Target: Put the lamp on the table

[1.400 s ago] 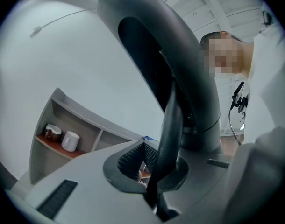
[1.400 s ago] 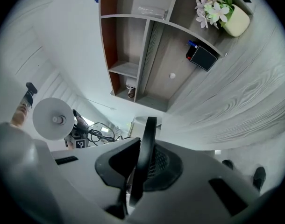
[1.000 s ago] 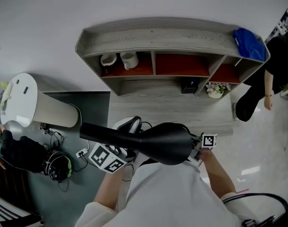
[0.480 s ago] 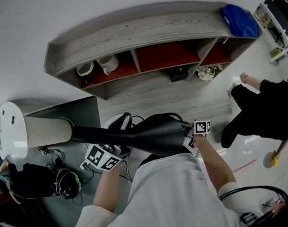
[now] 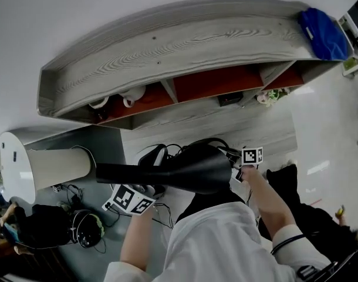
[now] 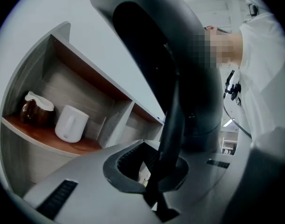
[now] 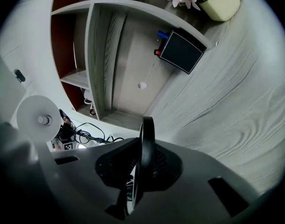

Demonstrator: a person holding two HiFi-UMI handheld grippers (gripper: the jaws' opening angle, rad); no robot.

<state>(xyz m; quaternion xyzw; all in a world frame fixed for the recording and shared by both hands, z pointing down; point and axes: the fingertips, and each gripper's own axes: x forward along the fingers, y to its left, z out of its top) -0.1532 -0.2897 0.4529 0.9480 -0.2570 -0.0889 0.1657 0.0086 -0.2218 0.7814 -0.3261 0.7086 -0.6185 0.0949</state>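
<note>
Lamp (image 5: pixel 191 170) sideways, left gripper (image 6: pixel 162 174), right gripper (image 7: pixel 143 169) clamping it

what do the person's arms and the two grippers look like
White sleeves leave the forearms bare. The left gripper and right gripper have pale grey bodies with dark ribbed pads and dark slots; each carries a white cube printed with black square markers.

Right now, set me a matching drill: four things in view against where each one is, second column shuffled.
1 lamp
2 white mug
3 blue cloth
4 flower pot

A top of the shelf unit
B desktop under the shelves
C leftmost compartment
D clamped by left hand-held gripper and right hand-held gripper

Pairs: 1-D, 2-C, 3-A, 4-B
</note>
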